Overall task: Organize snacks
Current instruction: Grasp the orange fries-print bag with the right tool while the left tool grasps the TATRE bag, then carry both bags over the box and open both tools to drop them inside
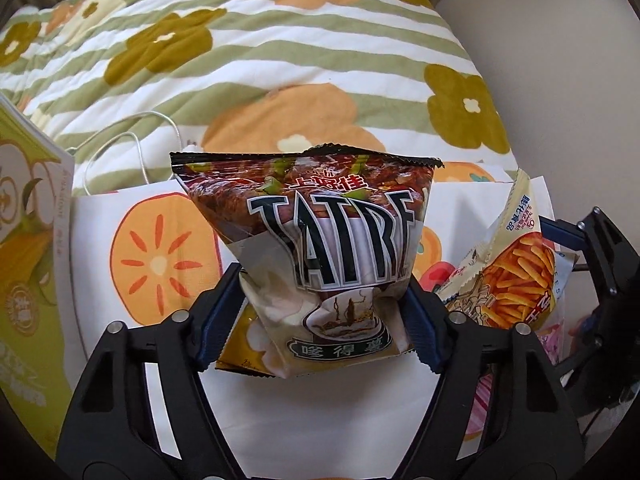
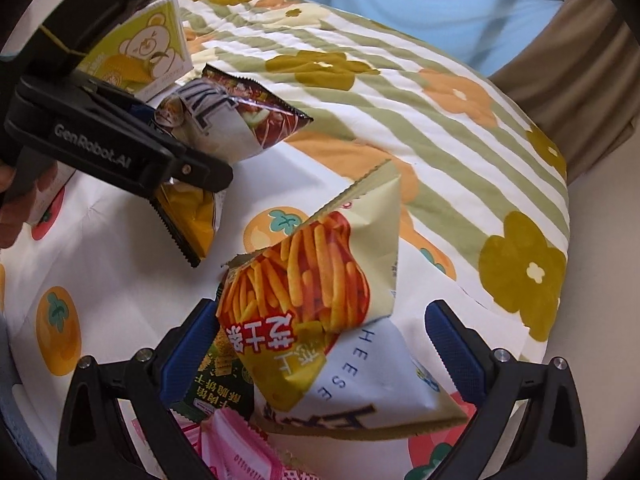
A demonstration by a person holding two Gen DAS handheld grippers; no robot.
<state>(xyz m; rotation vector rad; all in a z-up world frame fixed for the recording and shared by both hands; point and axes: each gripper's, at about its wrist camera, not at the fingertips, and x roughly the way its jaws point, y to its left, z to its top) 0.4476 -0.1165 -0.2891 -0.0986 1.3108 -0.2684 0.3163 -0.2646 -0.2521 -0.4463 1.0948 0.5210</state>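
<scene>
My left gripper (image 1: 326, 320) is shut on a dark brown snack bag (image 1: 320, 248) and holds it upright above the white sheet; the bag also shows in the right wrist view (image 2: 240, 120), with the left gripper (image 2: 172, 184) around it. A yellow packet (image 2: 192, 216) lies under that gripper. My right gripper (image 2: 320, 352) is open, its blue pads either side of a cheese-stick snack bag (image 2: 316, 300) that lies on other packets; the left pad touches it, the right pad stands apart. That bag shows in the left wrist view (image 1: 508, 268) too.
A green bear-print box (image 2: 148, 52) stands at the far left, also in the left wrist view (image 1: 24, 264). A dark green biscuit packet (image 2: 216, 380) and pink packets (image 2: 240, 452) lie under the cheese bag. A striped flowered quilt (image 1: 280, 60) fills the back.
</scene>
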